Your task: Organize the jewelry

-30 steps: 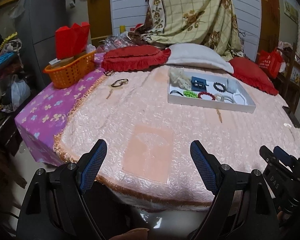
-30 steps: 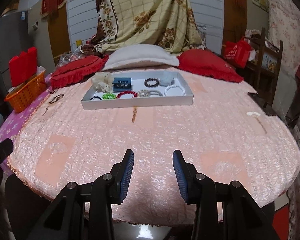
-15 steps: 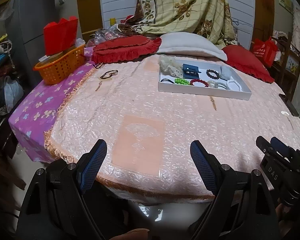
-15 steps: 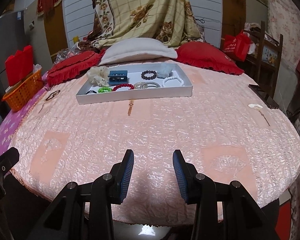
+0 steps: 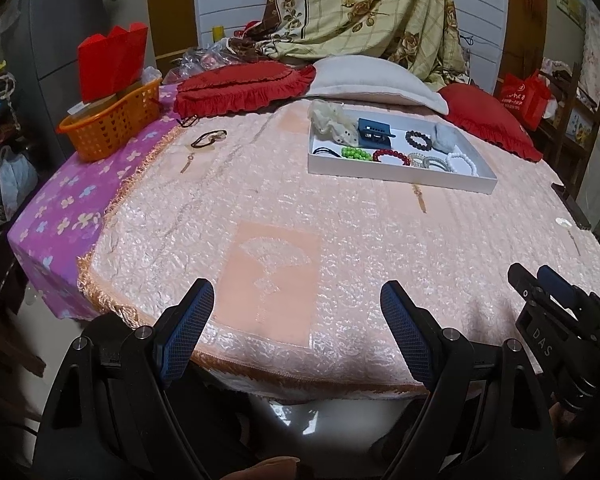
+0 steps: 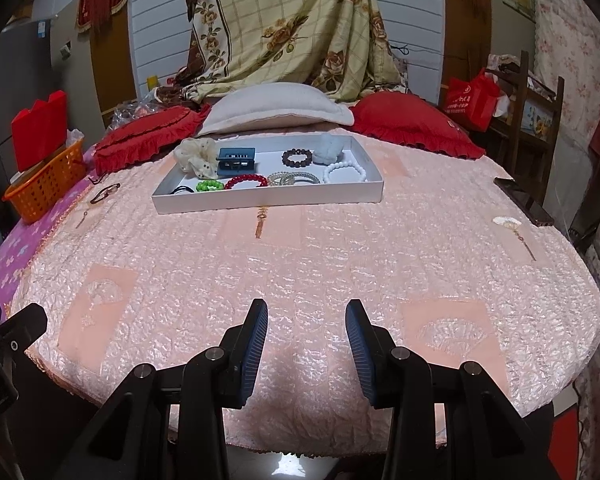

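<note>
A white tray sits far on the pink bedspread and holds several bead bracelets, a scrunchie and a blue box; it also shows in the left wrist view. Loose pieces lie outside it: a gold pendant just in front of the tray, a dark bracelet and a small earring at the left, a white fan hairpin at the right. My left gripper is open and empty at the near edge. My right gripper is open and empty there too.
An orange basket with red boxes stands at the far left. Red cushions and a white pillow lie behind the tray. A dark phone lies at the right edge.
Both grippers have risen and moved slightly forward over the near edge of the bed. Their jaws have kept the same opening.
</note>
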The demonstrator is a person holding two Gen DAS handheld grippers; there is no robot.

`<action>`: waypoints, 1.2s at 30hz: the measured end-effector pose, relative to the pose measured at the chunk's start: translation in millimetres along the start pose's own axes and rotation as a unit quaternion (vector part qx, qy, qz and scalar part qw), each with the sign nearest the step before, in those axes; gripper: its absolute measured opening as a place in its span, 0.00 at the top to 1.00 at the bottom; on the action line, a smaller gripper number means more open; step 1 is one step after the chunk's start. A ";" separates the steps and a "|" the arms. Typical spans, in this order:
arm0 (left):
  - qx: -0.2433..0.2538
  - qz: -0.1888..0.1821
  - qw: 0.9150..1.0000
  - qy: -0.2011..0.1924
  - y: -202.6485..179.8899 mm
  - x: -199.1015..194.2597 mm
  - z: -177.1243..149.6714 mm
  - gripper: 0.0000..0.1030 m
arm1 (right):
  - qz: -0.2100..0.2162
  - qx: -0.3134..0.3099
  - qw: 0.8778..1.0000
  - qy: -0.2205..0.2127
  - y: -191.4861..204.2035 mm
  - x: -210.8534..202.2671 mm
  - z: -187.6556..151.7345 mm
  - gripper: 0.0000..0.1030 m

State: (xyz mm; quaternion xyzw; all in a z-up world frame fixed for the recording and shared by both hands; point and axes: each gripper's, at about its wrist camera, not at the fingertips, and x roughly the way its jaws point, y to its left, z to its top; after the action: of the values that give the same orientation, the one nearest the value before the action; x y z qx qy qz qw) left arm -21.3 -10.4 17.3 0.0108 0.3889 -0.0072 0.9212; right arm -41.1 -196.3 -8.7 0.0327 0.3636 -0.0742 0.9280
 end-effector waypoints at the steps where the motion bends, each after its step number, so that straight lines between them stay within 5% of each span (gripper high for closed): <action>1: 0.000 0.000 1.000 0.000 0.0 0.2 -0.2 0.17 | 0.000 0.001 1.000 0.000 -0.3 0.1 -0.1 0.62; 36: -0.001 0.005 1.000 0.025 -0.3 12.1 -4.2 0.17 | -0.016 -0.007 1.000 -0.010 3.7 1.3 -2.0 0.62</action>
State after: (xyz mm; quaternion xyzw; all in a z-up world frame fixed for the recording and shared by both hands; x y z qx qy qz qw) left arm -15.9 -10.7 5.8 0.0115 0.4119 -0.0018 0.9111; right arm -40.9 -192.6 -11.0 0.0192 0.3556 -0.0870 0.9304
